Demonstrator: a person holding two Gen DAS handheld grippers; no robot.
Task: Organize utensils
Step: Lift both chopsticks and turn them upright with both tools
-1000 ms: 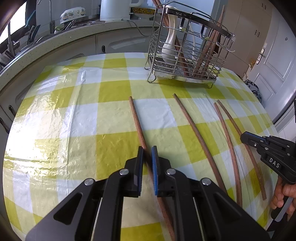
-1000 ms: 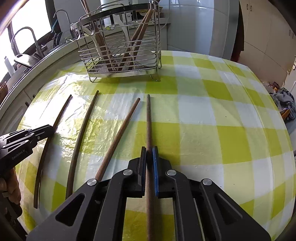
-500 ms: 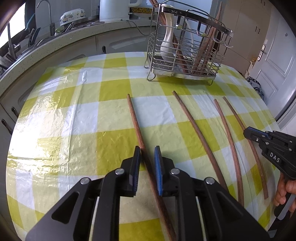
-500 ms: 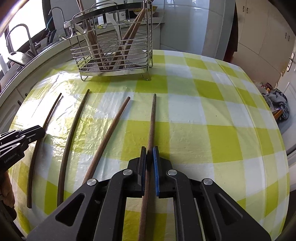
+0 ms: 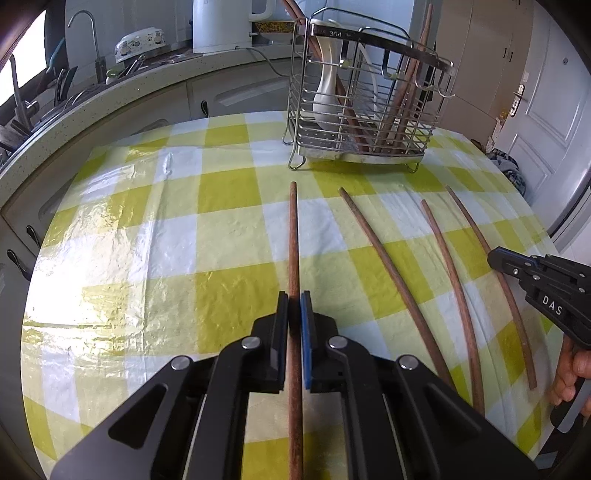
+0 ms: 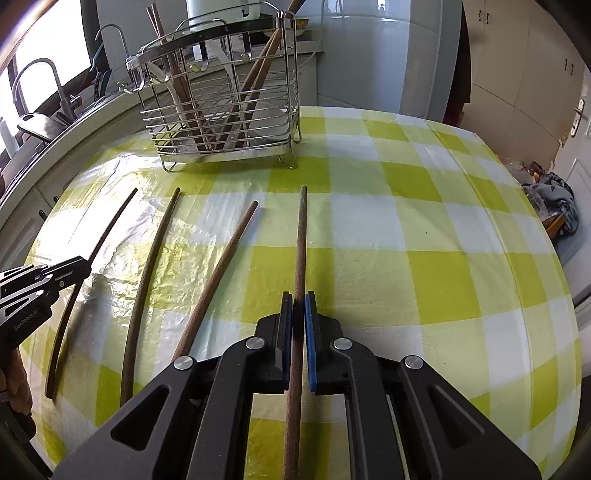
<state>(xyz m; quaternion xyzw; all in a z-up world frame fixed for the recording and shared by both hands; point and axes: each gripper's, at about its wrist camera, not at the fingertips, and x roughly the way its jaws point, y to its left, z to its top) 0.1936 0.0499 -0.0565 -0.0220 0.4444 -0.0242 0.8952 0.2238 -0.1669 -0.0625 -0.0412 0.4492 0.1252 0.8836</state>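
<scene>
Four long brown wooden chopsticks lie on the yellow-and-white checked tablecloth [image 5: 147, 236]. My left gripper [image 5: 294, 299] is shut on the leftmost chopstick [image 5: 293, 236], which runs straight out between the pads towards the wire utensil rack [image 5: 306, 122]. My right gripper [image 6: 298, 299] is shut on the rightmost chopstick [image 6: 302, 236]. Two free chopsticks [image 5: 391, 266] [image 5: 450, 273] rest between the held ones. The rack [image 6: 177, 48] holds several wooden utensils and a white spoon. Each gripper shows in the other's view: the right gripper [image 5: 493, 258] and the left gripper [image 6: 86, 264].
A kitchen counter [image 5: 110, 96] with a faucet [image 5: 88, 29], a bowl and a white kettle [image 5: 221, 26] curves behind the table. A white door [image 5: 546, 110] and a heap of cloth [image 6: 554, 199] lie off the right edge. A hand [image 5: 572, 373] grips the right handle.
The left jaws opened slightly, then shut on the leftmost chopstick, which now lines up straight with the gripper. The right gripper kept its hold; its chopstick tilted slightly.
</scene>
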